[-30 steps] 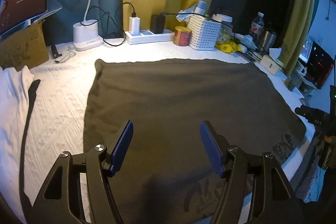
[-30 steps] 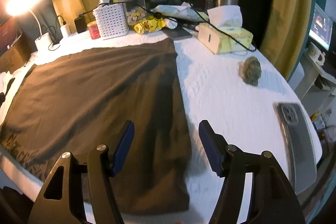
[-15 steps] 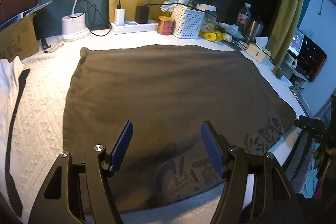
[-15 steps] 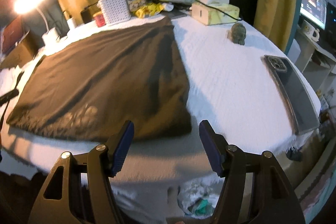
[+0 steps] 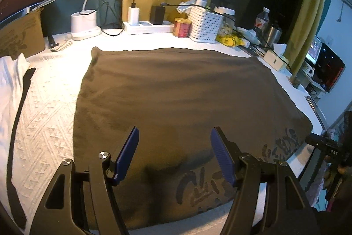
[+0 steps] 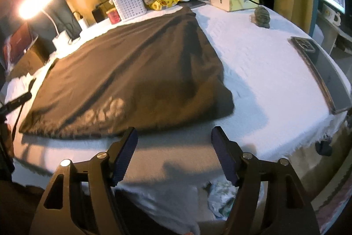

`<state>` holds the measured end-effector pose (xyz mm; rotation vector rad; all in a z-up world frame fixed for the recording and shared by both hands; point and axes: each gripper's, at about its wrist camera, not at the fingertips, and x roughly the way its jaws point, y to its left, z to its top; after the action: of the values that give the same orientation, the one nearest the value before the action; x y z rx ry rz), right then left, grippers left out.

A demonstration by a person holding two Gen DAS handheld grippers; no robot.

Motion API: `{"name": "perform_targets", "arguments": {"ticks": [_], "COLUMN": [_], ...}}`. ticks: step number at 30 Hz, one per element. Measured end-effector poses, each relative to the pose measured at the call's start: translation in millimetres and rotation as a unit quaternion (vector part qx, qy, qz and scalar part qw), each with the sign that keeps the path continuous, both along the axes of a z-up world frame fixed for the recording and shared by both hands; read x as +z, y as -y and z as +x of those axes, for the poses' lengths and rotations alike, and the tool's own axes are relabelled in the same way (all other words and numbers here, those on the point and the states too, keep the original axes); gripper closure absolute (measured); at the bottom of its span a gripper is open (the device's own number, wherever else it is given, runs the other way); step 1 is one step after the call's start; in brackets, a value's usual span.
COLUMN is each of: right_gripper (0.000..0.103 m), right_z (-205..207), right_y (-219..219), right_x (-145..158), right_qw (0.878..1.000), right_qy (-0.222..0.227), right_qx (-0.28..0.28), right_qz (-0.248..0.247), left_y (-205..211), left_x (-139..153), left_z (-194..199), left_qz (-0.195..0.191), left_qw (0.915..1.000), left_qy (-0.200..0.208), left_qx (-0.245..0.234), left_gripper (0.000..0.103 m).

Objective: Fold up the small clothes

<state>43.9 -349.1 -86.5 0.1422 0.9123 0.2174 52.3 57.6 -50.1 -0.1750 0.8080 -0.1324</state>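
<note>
- White textured cloth covers the table (image 5: 46, 124), with a lit desk lamp (image 5: 85, 23), a power strip (image 5: 149, 26) and a white basket (image 5: 205, 24) along the far edge, well beyond both sets of fingers
- Task's thing, the brown garment (image 5: 176, 89), lies spread flat on that cloth; its printed near hem runs just under and ahead of the left gripper (image 5: 173, 155)
- Left gripper's jaws stand apart, nothing between the pads, hovering over the fabric
- Right gripper (image 6: 173, 151) has its jaws opening, nothing between them; the garment's near right corner (image 6: 222, 107) sits just ahead of its fingertips
- To do this step well, I judge each gripper should take a near corner: slide one pad under the hem, catch only the garment and not the cloth below, then lift both corners evenly so the fold stays square
- Hard to tell: whether the garment is already doubled over, and what the print reads
- Right view is blurred; a phone (image 6: 321, 72) lies far right of the fingers, and the table's front edge drops out of sight beneath them
</note>
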Motion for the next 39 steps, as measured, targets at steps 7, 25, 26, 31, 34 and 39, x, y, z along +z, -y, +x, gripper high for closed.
{"name": "perform_targets", "arguments": {"ticks": [7,25,26,31,34,39], "right_gripper": [0.028,0.028,0.028,0.028,0.028,0.068], "right_z": [34,116,120,145,157,171], "right_y": [-4,-35,-35,-32,-36,-52], "right_x": [-2,-4,-4,-4,-5,-9], "right_qw": [0.999,0.998,0.997,0.996,0.997,1.0], "right_qy": [0.012,0.014,0.009,-0.002,0.001,0.007], "right_qx": [-0.019,-0.006,-0.004,-0.005,-0.006,0.006], "right_qz": [0.042,0.066,0.073,0.091,0.077,0.027], "left_y": [-15,-39,-40,-48,-55,-68], "left_x": [-3,-8,-8,-7,-7,-9], "left_z": [9,48,50,59,62,65], "left_qz": [-0.004,-0.005,-0.005,-0.007,-0.007,-0.009], "left_qw": [0.9998,0.9986,0.9985,0.9982,0.9979,0.9972], "left_qy": [-0.008,-0.031,-0.032,-0.031,-0.032,-0.034], "left_qx": [0.017,0.043,0.044,0.051,0.056,0.066], "left_gripper": [0.035,0.035,0.035,0.035,0.035,0.035]}}
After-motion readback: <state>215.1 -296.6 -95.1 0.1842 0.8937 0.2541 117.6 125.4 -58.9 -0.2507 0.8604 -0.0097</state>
